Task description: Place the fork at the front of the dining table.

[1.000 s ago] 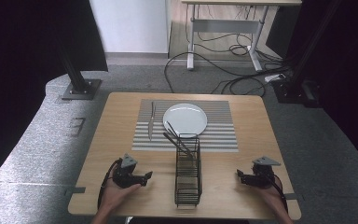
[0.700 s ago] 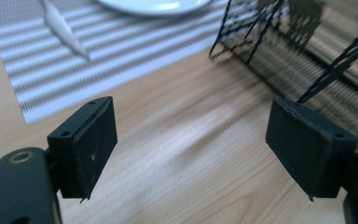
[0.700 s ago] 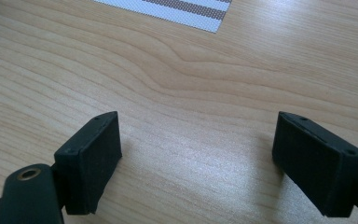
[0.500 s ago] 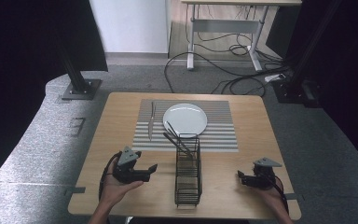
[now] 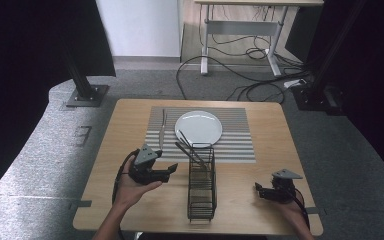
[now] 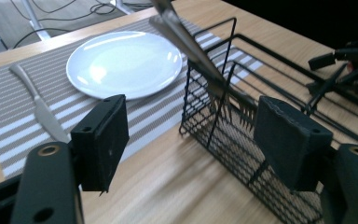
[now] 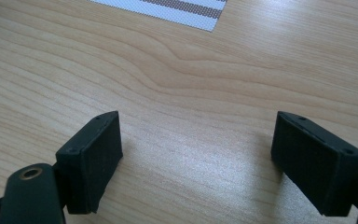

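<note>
A white plate (image 5: pixel 198 126) (image 6: pixel 123 63) lies on a striped placemat (image 5: pixel 235 145), and a knife (image 5: pixel 162 129) (image 6: pixel 39 109) rests on the mat left of it. In front of the plate stands a black wire basket (image 5: pixel 201 195) (image 6: pixel 242 140). A fork (image 6: pixel 200 56) and another utensil lean out of its far end (image 5: pixel 187 147). My left gripper (image 5: pixel 172 170) (image 6: pixel 196 140) is open, just left of the basket and pointing at it, with nothing between its jaws. My right gripper (image 5: pixel 258 190) (image 7: pixel 196 158) is open low over bare wood at the front right.
The wooden table (image 5: pixel 125 130) ends close behind both hands at its front edge. A corner of the placemat (image 7: pixel 177 9) shows ahead of the right gripper. Beyond the table are a stand base (image 5: pixel 85 95) and floor cables (image 5: pixel 250 55).
My left gripper has moved away from the front edge and to the right, closer to the basket. The right gripper has stayed almost still.
</note>
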